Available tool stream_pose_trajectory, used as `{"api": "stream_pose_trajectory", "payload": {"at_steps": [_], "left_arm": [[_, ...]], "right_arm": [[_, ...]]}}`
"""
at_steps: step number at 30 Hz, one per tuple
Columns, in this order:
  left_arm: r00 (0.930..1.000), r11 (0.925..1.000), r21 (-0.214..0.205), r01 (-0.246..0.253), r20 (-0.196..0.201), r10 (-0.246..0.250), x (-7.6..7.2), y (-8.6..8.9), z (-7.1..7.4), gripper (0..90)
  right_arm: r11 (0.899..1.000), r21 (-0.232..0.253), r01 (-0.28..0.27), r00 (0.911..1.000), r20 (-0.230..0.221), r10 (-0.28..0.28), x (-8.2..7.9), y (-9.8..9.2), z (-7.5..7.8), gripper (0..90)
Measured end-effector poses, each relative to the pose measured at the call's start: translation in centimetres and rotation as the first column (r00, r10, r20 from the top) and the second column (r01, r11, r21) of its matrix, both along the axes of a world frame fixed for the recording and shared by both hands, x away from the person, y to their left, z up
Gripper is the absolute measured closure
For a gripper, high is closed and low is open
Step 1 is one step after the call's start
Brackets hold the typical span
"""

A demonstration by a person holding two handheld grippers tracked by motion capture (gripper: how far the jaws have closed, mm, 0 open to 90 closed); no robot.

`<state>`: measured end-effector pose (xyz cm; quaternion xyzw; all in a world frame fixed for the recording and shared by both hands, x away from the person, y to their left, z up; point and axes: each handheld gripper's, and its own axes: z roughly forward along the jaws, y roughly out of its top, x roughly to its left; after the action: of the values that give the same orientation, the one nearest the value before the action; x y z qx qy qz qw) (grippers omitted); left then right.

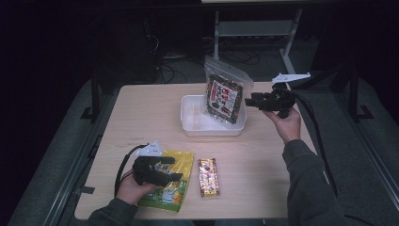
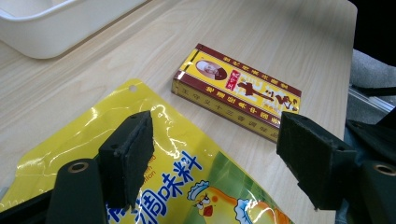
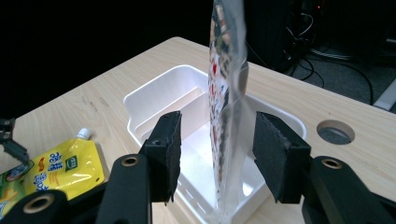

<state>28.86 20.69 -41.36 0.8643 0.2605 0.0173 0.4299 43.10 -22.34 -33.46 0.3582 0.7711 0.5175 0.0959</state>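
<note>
Over white tray [image 1: 188, 123], right hand-held gripper [image 1: 251, 101] level, jaws apart around upright snack bag [image 1: 225, 96]; left hand-held gripper [image 1: 170, 168] open above yellow pouch [image 1: 175, 188]

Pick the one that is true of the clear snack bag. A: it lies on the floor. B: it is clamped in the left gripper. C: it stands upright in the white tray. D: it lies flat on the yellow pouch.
C: the clear snack bag stands on edge inside the white tray, between the open jaws of the right gripper, whose pads do not press it.

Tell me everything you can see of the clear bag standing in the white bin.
The clear bag is a glossy plastic zip pouch with dark contents and a red, white and black label. It stands on edge, leaning, its bottom inside the white bin at the right end, its top well above the rim. The right gripper straddles its edge, pads apart from the plastic.
</note>
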Motion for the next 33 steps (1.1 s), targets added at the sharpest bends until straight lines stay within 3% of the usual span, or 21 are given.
{"api": "stream_pose_trajectory", "payload": {"at_steps": [10, 14, 33], "left_arm": [[1.0000, 0.9999, 0.013, -0.004, 0.004, 0.004, 0.0, 0.0, -0.2, 24.4], [0.9999, 0.9998, 0.017, -0.006, 0.009, 0.006, 0.0, 0.2, -0.2, 24.5], [0.9997, 0.9996, 0.017, -0.020, 0.017, 0.020, 0.0, 0.6, -0.1, 24.5]], "right_arm": [[1.000, 0.008, 0.009, 1.0000, 0.004, -0.009, -2.3, -1.3, 0.0, 49.3], [1.000, 0.011, 0.009, 0.9998, -0.015, -0.009, -3.2, -1.3, -0.2, 47.5], [0.998, -0.055, -0.025, 0.9997, 0.007, 0.025, -8.1, 0.8, -0.1, 42.5]]}}
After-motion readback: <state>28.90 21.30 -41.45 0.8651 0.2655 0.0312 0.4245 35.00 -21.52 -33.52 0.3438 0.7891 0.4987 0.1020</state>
